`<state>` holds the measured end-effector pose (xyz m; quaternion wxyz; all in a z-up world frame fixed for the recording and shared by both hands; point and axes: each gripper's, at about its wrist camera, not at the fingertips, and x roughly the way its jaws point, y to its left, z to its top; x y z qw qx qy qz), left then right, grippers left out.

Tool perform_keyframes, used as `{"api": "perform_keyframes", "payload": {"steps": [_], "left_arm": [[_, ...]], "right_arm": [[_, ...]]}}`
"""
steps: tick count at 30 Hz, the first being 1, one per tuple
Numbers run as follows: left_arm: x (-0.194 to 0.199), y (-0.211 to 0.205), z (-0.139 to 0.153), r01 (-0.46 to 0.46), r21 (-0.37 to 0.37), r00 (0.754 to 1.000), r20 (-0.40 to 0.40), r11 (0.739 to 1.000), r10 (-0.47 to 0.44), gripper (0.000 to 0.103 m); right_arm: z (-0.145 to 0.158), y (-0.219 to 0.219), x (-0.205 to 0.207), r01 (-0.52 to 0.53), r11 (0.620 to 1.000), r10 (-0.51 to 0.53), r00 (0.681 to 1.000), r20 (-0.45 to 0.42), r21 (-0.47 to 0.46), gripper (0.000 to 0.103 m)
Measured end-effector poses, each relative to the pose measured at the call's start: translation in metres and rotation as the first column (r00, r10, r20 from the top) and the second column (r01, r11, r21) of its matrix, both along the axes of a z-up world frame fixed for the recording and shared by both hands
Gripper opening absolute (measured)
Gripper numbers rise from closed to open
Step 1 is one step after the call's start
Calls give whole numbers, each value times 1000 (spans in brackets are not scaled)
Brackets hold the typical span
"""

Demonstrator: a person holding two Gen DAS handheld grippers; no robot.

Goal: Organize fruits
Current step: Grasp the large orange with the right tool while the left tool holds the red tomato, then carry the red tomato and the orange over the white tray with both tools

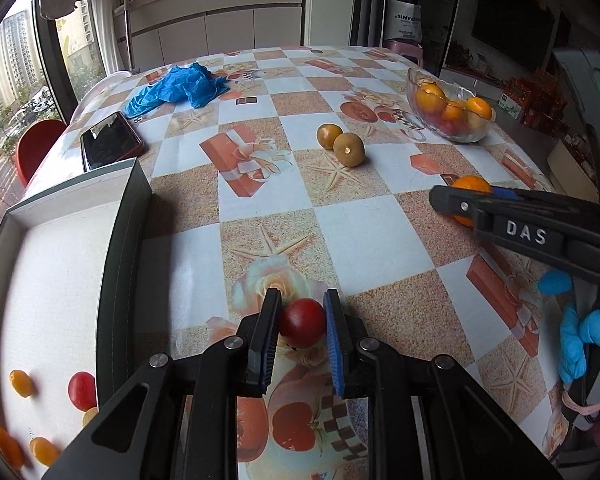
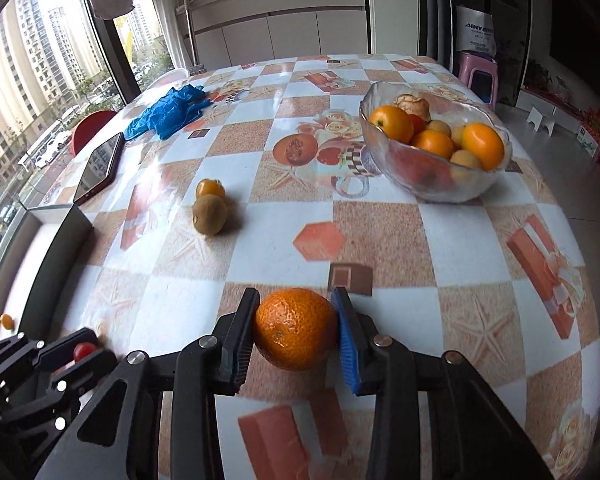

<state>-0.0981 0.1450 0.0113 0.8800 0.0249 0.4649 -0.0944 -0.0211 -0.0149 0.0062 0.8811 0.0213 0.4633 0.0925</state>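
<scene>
While a cherry tomato (image 1: 302, 322) is pinched by the left gripper (image 1: 302, 326) above the desk (image 1: 380, 216) beside the white box (image 1: 40, 280), a mandarin (image 2: 295, 328) is clamped by the right gripper (image 2: 296, 330). Thin skin judged fragile; light equatorial hold advised.

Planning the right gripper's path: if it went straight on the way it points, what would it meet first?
The right gripper, shut on the orange, faces open tablecloth ahead. The glass bowl sits right of that line, the two loose fruits left. The way looks free, though depth is uncertain.
</scene>
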Motion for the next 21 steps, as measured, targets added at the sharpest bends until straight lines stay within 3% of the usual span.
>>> {"api": "perform_keyframes", "payload": {"steps": [11, 21], "left_arm": [[-37, 15, 3, -30, -100, 998, -56, 995, 25, 23], [-63, 21, 24, -12, -124, 1000, -13, 992, 10, 23]], "right_arm": [[11, -17, -60, 34, 998, -34, 999, -3, 48, 40], [20, -12, -88, 30, 998, -30, 1000, 3, 63, 40]]}}
